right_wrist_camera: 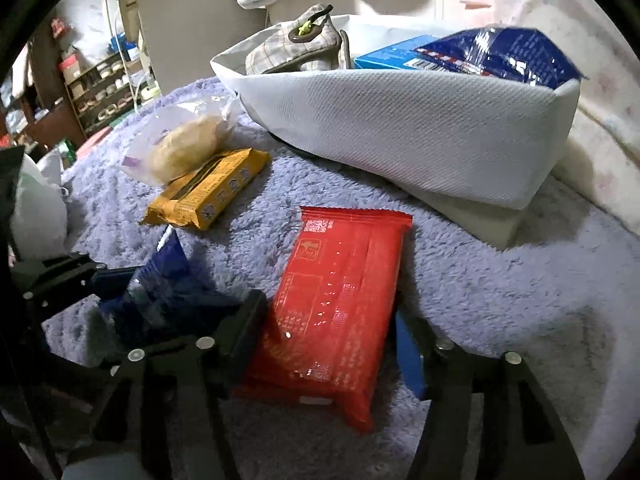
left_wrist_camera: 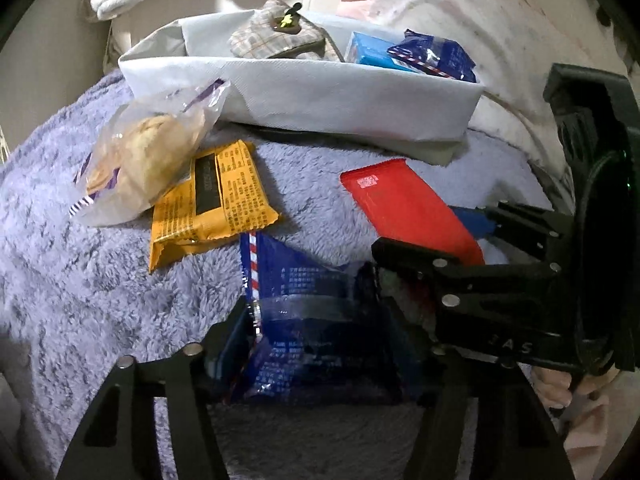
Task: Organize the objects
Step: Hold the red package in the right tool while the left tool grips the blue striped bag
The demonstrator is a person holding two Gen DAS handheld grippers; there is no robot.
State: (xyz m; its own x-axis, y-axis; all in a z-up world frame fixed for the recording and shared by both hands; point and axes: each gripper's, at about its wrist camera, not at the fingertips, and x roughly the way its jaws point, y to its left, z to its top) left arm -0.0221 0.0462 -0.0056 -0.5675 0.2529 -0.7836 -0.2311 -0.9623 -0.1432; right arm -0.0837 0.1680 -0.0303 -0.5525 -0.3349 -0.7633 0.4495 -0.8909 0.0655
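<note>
We judge the sorting about half done. The white fabric bin (right_wrist_camera: 400,136) at the far side already holds a plaid pouch (right_wrist_camera: 296,52), a light-blue box (right_wrist_camera: 384,56) and a blue packet (right_wrist_camera: 504,56). 4 things are left on the purple fleece blanket (left_wrist_camera: 80,280): a clear bag with a bun (left_wrist_camera: 148,160) and an orange packet (left_wrist_camera: 208,200) at the far left, then a dark-blue packet (left_wrist_camera: 312,320) and a red packet (right_wrist_camera: 340,300) at the near edge.

The left hand-held gripper (left_wrist_camera: 320,364) straddles the dark-blue packet, jaws spread on either side; we cannot tell whether the pads press on it. The right hand-held gripper (right_wrist_camera: 332,344) brackets the red packet the same way, the left pad at its edge, contact on the right side unclear.

The left wrist view shows the right tool from the side, with a hand (left_wrist_camera: 560,392) on its grip, and the dark-blue packet's printed face. The right wrist view shows the full red packet, a shelf (right_wrist_camera: 100,84) in the far-left room, and the bin's textured front wall close up.
</note>
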